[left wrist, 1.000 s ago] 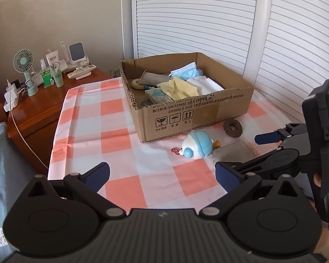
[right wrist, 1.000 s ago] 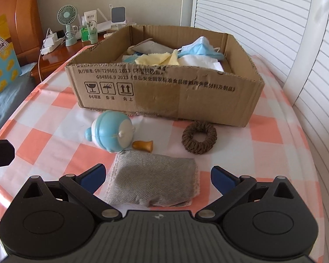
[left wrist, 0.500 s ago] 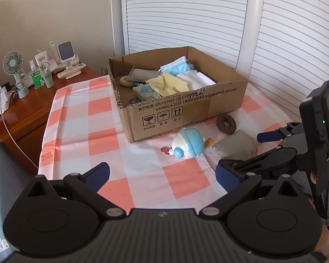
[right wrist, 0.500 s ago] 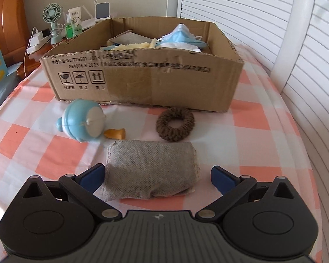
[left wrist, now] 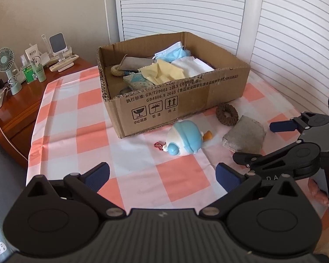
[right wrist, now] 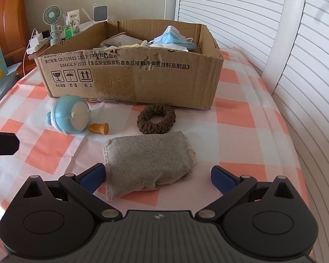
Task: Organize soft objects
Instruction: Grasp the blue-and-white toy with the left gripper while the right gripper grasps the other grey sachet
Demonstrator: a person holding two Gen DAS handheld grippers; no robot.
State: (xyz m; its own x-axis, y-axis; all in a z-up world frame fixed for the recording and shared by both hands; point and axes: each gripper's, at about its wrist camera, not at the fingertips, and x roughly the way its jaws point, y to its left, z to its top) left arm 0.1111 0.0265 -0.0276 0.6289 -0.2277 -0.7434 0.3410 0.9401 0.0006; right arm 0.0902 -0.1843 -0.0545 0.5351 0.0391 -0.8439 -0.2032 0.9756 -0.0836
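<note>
Right gripper [right wrist: 156, 174] jaws spread wide, straddling the near end of the grey mesh fabric pouch [right wrist: 149, 162], which lies before the open cardboard box [right wrist: 133, 74]. Looks light, squashy: pinch mid-body. Left gripper [left wrist: 162, 175] also spread, empty.

On the checked tabletop [left wrist: 81, 131] a cardboard box [left wrist: 186, 100] holds cloths and a face mask [left wrist: 172, 53]. A blue toy [left wrist: 185, 137], brown ring [left wrist: 227, 115] and grey pouch [left wrist: 244, 135] lie before it. The right gripper [left wrist: 261, 144] hangs wide open beside the pouch.
</note>
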